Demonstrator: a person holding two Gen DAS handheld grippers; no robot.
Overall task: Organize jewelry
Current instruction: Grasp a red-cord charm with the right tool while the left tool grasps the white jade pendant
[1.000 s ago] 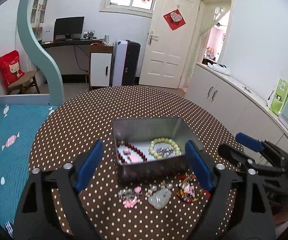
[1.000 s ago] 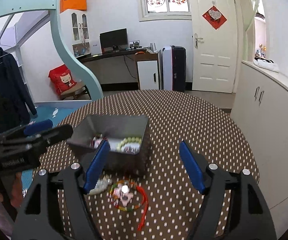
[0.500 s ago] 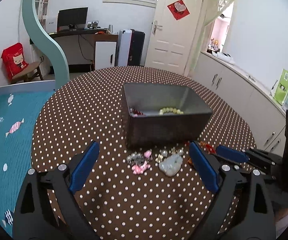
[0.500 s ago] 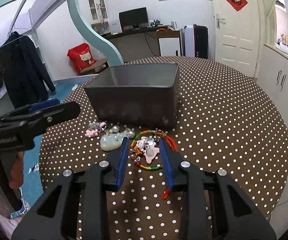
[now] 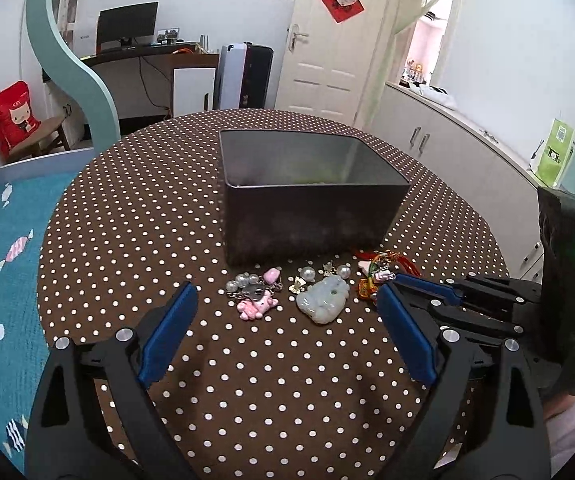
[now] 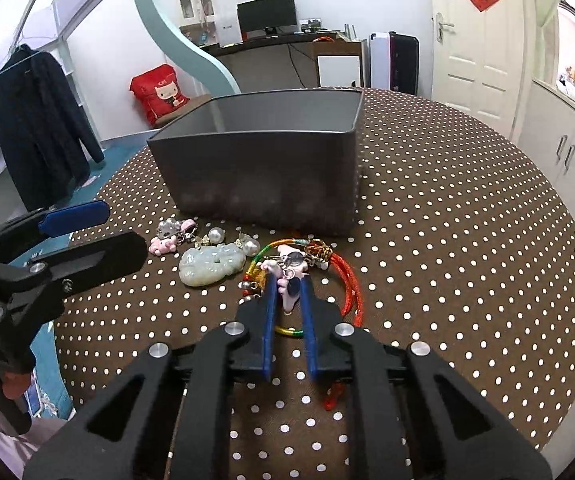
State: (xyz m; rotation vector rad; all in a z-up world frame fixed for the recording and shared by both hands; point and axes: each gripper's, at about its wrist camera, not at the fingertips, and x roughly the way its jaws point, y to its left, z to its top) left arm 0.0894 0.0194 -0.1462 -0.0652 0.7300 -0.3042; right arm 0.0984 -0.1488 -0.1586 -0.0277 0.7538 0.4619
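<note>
Jewelry, loose lot, lies on the polka-dot bench (image 6: 447, 208) just in front of the metal tin (image 6: 263, 176); the tin's contents cannot be seen from this low angle, where a second ago a red bead strand and a pale green bead bracelet showed on its floor.

Metal tin: open-topped, upright, near the bench centre. Both cameras have dropped since a second ago, so only its near wall faces them.

Left gripper (image 5: 287, 332): jaws wide, nothing between them, low over the bench and aimed at the pieces on the left of the lot.

Right gripper (image 6: 287, 292): jaws have just been closing from wide to narrow; the pink charm of the rainbow cord bracelet (image 6: 319, 280) stands between the blue pads, which appear to press on it.

Jade pendant (image 5: 323, 300): pale green, flat on the bench, untouched.

Pink charm cluster (image 5: 253, 296): silver beads and pink figures, left of the pendant, untouched.

Pearl earrings (image 5: 307, 274): small, between the pendant and the tin.

Assessment: the bracelet seems newly gripped, not yet lifted; transfer into the tin is likely next. The dangling red tassel may snag neighbouring pieces. Three items remain outside.
</note>
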